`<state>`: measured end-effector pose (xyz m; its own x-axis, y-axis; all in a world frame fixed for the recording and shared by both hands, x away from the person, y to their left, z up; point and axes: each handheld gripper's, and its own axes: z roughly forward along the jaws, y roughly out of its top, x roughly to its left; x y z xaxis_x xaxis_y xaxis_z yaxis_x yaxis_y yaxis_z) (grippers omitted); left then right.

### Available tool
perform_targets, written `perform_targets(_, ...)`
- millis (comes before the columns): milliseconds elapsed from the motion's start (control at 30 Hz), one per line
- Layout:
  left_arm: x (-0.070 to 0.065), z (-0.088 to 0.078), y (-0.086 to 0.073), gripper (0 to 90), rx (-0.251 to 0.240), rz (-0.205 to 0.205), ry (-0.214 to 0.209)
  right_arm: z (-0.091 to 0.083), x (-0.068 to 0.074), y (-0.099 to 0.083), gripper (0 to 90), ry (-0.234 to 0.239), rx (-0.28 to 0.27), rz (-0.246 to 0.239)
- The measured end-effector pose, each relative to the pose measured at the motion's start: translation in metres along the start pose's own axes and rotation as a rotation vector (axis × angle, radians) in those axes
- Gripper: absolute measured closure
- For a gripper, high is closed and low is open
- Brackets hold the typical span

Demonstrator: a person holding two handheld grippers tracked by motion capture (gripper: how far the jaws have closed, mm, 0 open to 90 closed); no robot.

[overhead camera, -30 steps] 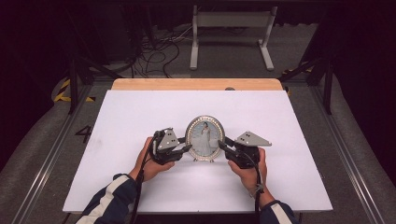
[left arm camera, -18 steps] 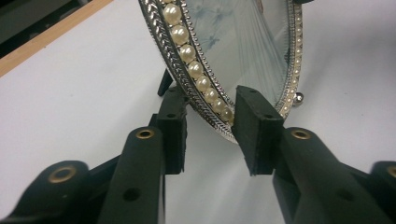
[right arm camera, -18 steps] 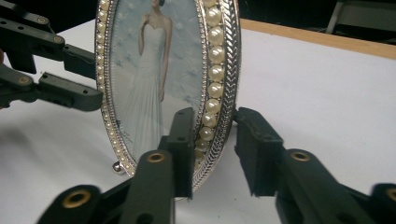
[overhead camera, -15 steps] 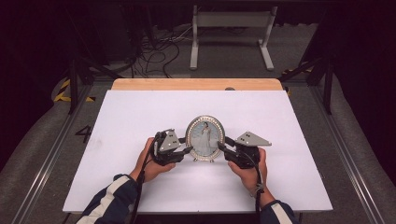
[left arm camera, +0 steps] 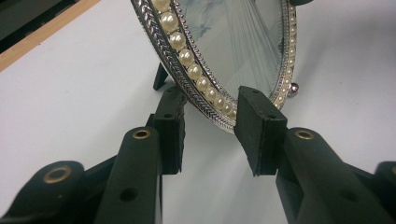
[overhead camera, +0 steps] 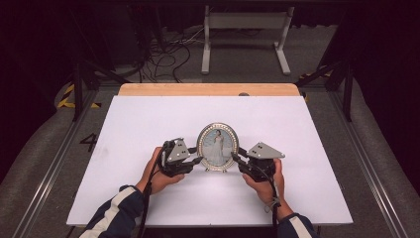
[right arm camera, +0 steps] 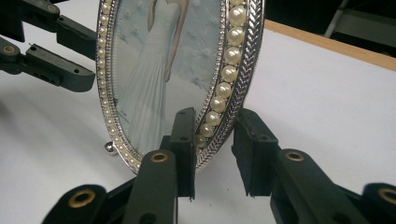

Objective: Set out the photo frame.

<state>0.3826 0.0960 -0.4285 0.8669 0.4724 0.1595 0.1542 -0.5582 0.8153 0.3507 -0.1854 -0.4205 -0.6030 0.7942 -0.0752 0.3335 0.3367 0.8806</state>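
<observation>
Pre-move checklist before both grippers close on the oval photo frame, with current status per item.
1. Frame upright on the white table: ok; it stands on its ball feet.
2. Left gripper straddling the rim: ok; the beaded edge sits between its open jaws.
3. Right gripper straddling the opposite rim: ok; jaws open, one on each side of the edge.
4. Pads touching the frame: cannot tell; on the right, the front pad looks very close to the pearls.
5. Rear strut out of the left jaws' way: cannot tell; it stands just behind one jaw.
</observation>
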Motion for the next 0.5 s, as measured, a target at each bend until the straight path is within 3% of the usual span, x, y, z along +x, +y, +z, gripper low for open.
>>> perform_targets(500, -0.0030, -0.0059, -0.0007, 56.7, 0.005, 0.013, -0.005, -0.0032, 0.0005, -0.0007, 70.1, -0.008, 0.014, -0.025)
